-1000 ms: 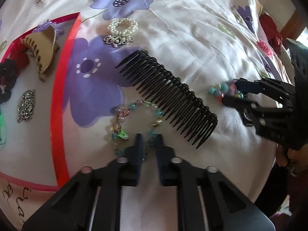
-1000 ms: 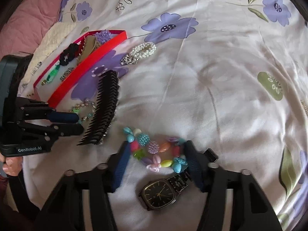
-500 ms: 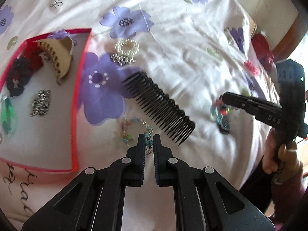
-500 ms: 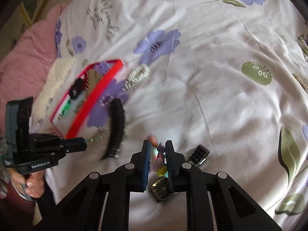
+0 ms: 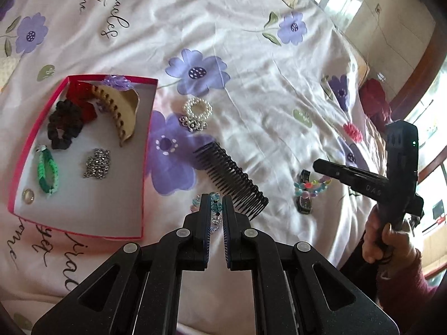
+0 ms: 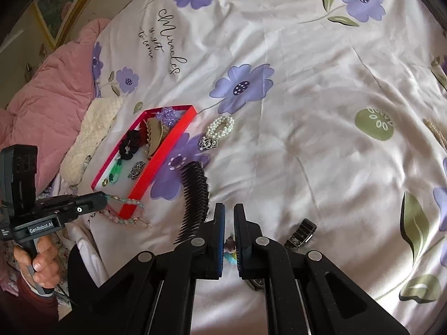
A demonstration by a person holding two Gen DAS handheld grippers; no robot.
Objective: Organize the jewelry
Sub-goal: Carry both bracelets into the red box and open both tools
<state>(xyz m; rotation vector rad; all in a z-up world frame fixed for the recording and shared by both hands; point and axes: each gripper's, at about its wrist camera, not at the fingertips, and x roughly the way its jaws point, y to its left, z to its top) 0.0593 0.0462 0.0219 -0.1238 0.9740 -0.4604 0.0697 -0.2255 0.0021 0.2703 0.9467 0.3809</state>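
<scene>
Beads fill both grips. Left claw (image 5: 216,209) is clamped on a pale blue beaded bracelet (image 5: 215,206), whose loop hangs from the tips just beside the red tray (image 5: 147,150). Right claw (image 6: 226,233) is pinched on a multicoloured bead bracelet (image 5: 311,187) (it dangles above the wristwatch (image 5: 304,205) on the floral bedsheet (image 6: 307,111)). Between them lies a black comb (image 5: 230,180); a pearl ring (image 5: 197,109) sits nearer the tray.
</scene>
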